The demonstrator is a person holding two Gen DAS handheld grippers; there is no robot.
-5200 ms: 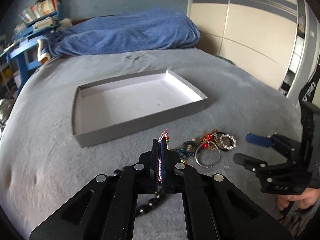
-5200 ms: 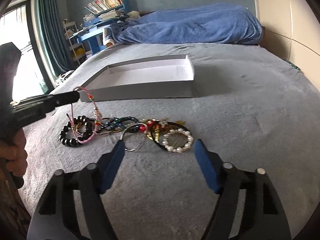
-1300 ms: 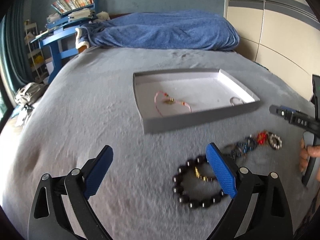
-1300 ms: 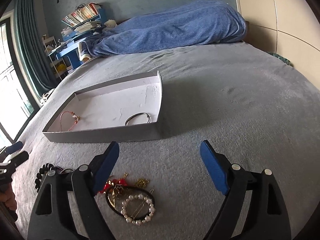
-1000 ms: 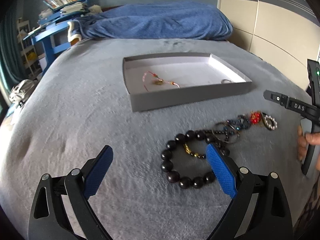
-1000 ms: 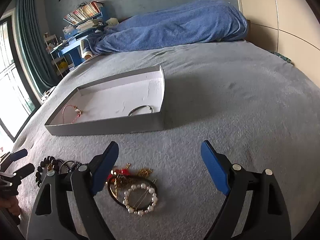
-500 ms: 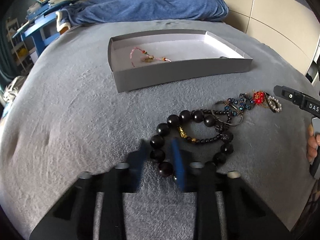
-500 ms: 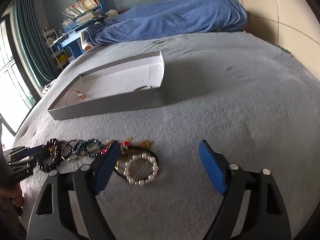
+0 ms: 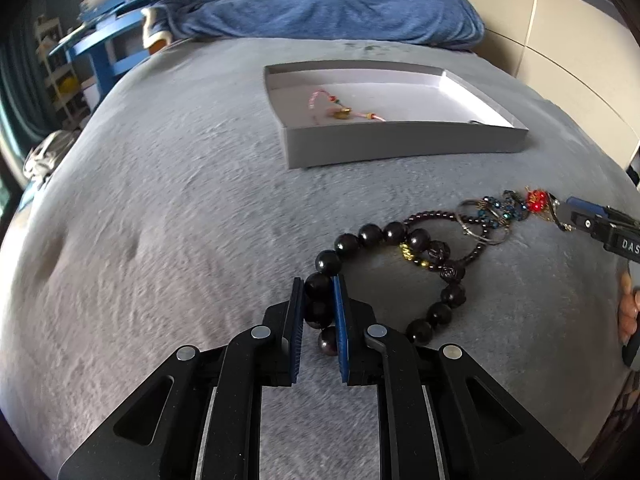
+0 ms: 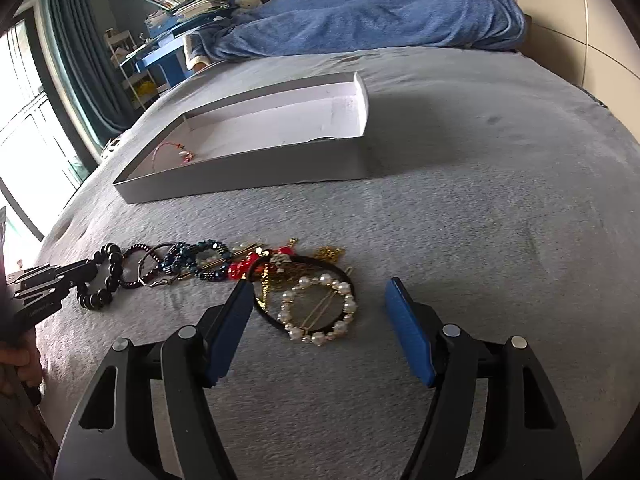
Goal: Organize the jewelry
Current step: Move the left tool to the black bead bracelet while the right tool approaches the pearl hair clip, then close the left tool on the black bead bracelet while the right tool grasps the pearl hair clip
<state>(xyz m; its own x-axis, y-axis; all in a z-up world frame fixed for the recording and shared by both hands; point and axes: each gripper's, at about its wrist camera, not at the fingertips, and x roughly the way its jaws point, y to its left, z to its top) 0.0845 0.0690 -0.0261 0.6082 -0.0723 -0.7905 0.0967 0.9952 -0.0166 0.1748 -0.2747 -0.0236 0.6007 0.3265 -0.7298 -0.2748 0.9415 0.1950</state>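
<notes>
Now the left gripper [image 9: 319, 300] has closed since a moment ago, its fingers [image 9: 340, 320] pinching the big-bead black bracelet [image 9: 394, 236] near the bed's [image 9: 160, 200] front edge; the pick looks made, so the lift toward the grey tray [image 9: 400, 142] at the bed's middle comes next. Right of it, the right gripper [image 10: 320, 308] hovers with fingers spread over the pearl ring [image 10: 318, 308]. "DAS" is readable on that gripper.
</notes>
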